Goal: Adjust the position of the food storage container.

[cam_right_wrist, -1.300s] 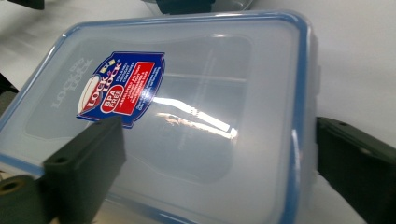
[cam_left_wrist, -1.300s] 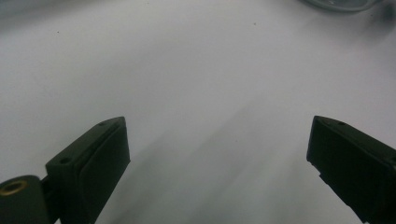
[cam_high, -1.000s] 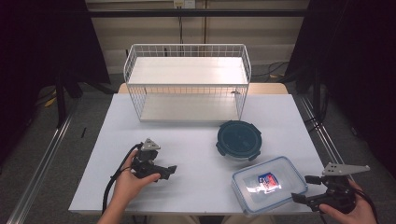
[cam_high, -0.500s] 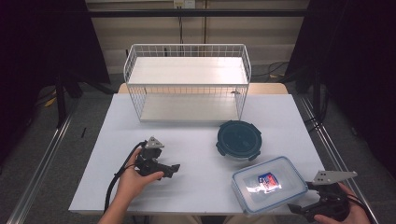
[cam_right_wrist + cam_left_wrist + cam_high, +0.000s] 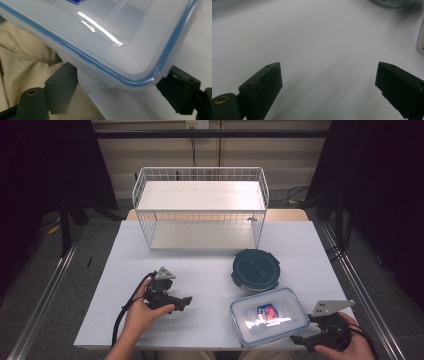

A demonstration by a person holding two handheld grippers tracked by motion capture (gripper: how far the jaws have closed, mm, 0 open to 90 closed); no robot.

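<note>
Rectangular container [image 5: 269, 316] lies long axis left-right at the table's [image 5: 210, 270] near right edge, its near right corner between the closing, not-yet-gripping fingers of the right gripper [image 5: 300, 340]; the left gripper [image 5: 186, 302] sits open, well apart.

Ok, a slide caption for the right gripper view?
Right gripper straddling a corner of the clear rectangular container, jaws just closing.

White table [image 5: 210, 270] bears basket [image 5: 200, 207], round container [image 5: 256, 269], rectangular container [image 5: 269, 316].
</note>
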